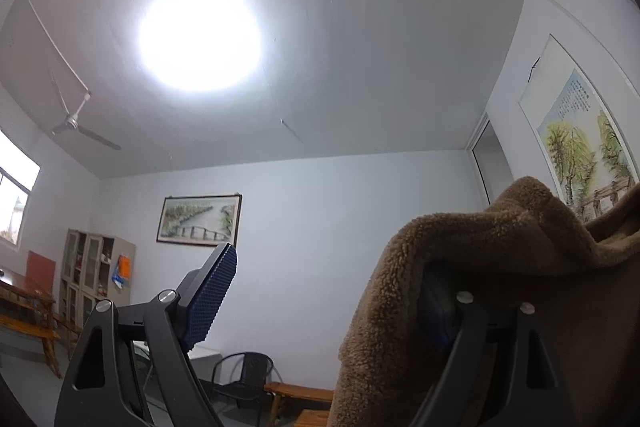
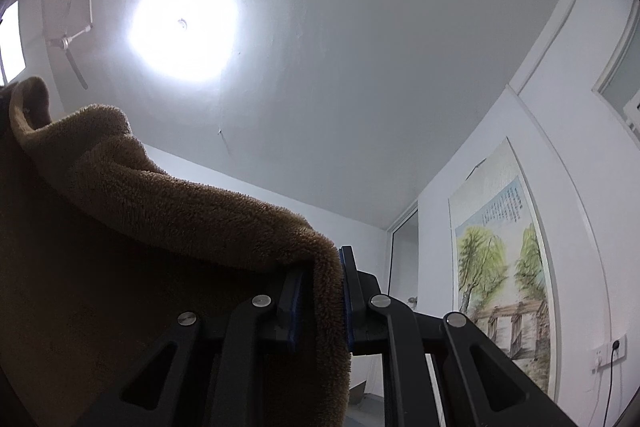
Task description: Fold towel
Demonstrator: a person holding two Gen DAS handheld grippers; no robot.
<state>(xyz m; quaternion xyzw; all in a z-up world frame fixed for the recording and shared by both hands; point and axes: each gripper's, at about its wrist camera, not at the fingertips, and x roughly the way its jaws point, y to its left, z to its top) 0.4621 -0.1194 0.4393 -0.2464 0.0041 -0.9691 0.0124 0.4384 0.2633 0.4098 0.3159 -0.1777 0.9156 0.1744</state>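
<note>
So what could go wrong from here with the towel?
1. The left gripper is open; the towel only drapes over one finger and could slide off.
2. The right gripper pinches only the towel's edge, so a tug may pull it free.
3. Both grippers point at the ceiling; no table is visible for aiming the fold.

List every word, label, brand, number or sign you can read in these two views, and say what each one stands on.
No text can be read.
Hanging scroll painting: columns of small calligraphy at its upper right, too small and blurred to read.
Framed landscape picture: no writing can be made out.
Brown towel, left gripper, right gripper: no label, brand or number shows.
</note>
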